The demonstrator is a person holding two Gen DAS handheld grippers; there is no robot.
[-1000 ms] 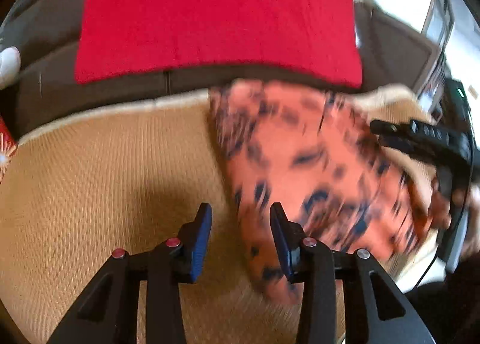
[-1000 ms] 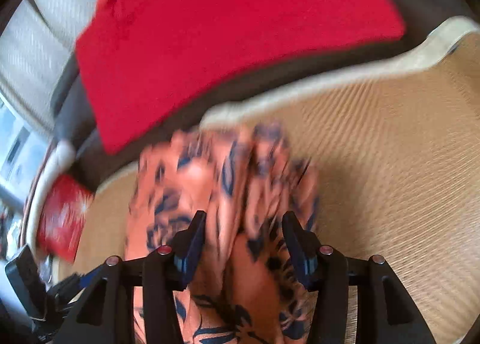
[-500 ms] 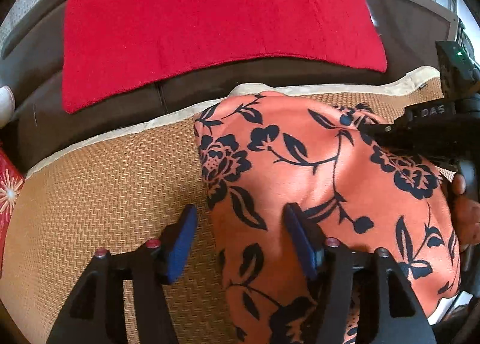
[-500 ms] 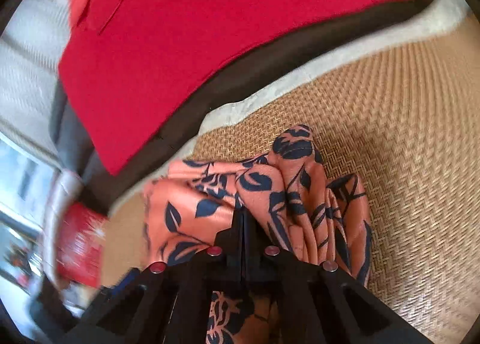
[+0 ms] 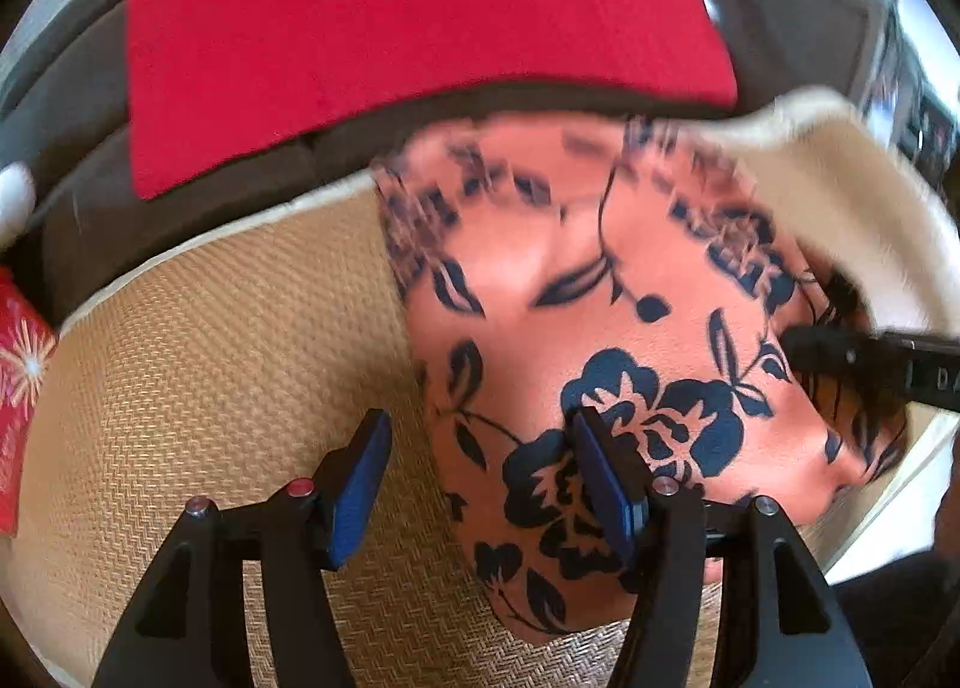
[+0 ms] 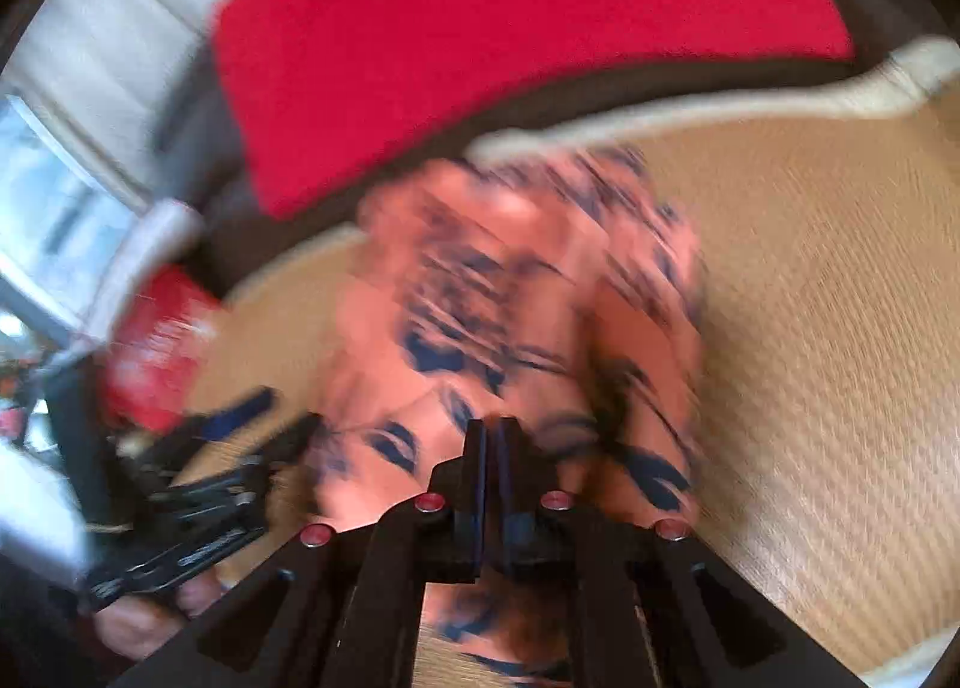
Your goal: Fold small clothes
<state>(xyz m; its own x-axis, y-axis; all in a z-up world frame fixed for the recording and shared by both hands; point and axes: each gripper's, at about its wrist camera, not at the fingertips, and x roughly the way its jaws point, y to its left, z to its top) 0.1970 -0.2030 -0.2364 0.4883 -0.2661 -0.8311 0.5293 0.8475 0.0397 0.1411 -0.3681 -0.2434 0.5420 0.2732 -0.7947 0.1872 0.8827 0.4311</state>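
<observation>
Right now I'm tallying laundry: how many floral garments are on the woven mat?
1. The orange floral garment lies on the mat, pinched by the right gripper; the left gripper is open at its edge. Others may be hidden.

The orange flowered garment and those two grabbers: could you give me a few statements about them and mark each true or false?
1. The right gripper has its jaws shut on the orange floral garment. True.
2. The left gripper is clamped shut. False: its jaws stand open, one blue pad over the garment, the other over the woven mat.
3. A red cloth lies beyond the garment. True.
4. The garment is plain blue. False: orange with dark flowers.
</observation>
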